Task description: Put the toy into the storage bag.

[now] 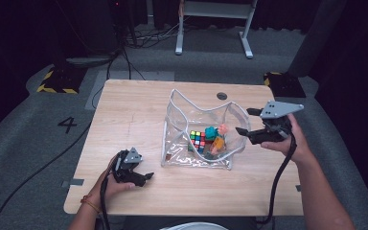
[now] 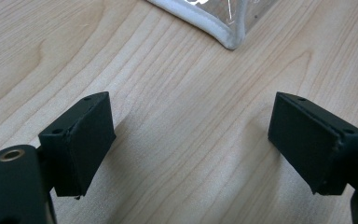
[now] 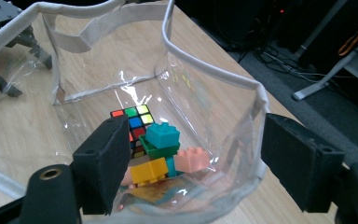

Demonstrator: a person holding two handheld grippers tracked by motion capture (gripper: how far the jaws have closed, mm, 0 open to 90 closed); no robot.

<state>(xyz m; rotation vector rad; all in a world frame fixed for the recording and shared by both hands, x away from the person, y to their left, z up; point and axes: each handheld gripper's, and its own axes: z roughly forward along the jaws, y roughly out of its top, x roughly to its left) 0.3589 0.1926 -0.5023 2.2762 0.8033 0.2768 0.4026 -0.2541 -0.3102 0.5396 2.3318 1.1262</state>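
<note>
Left claw [image 1: 146, 177] rests low on worktop [image 1: 134, 110], jaws apart, nothing btwn them. Clear plastic pouch [image 1: 199, 132] w/ white fabric trim stands open mid-worktop, holding a colour cube [image 1: 197, 139] & toy bricks [image 1: 216, 139]. Right claw [image 1: 247, 120] at pouch's right rim, jaws wide apart.
</note>
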